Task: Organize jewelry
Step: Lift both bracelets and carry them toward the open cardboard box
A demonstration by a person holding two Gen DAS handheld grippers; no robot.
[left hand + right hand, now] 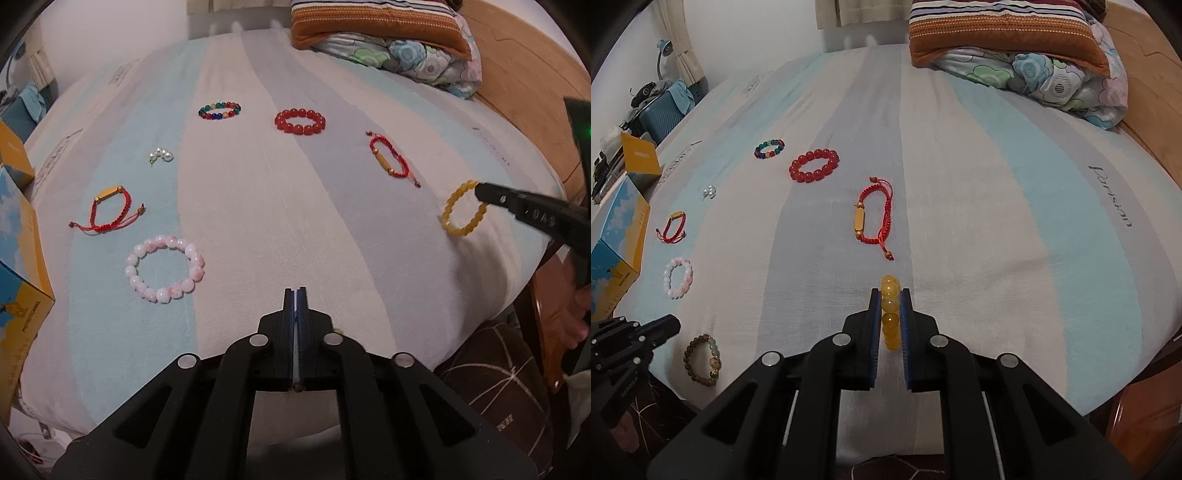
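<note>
The right hand-held gripper (890, 295) is clenched on the yellow bead bracelet (890, 314), whose beads run in a line between the blue pads; seen from the left wrist camera, the bracelet hangs as a loop from the fingertips above the right side of the bed (960, 147). The left hand-held gripper (295, 295) is closed with its jaws together, and nothing shows at the tips.

Just beyond the yellow bracelet lies a red cord bracelet with a gold tube (873, 218). Farther back sit a red bead bracelet (813, 164) and a multicoloured bead bracelet (769, 148). Toward the left edge of the striped sheet are small pearl pieces (710, 191), a second red cord bracelet (673, 227) and a pink-and-white bead bracelet (679, 277). A brown bead bracelet (703, 359) lies just beside the left gripper's tip. A blue-and-yellow box (620, 236) stands at the bed's left side, and a folded quilt (1052, 77) lies at the head.
</note>
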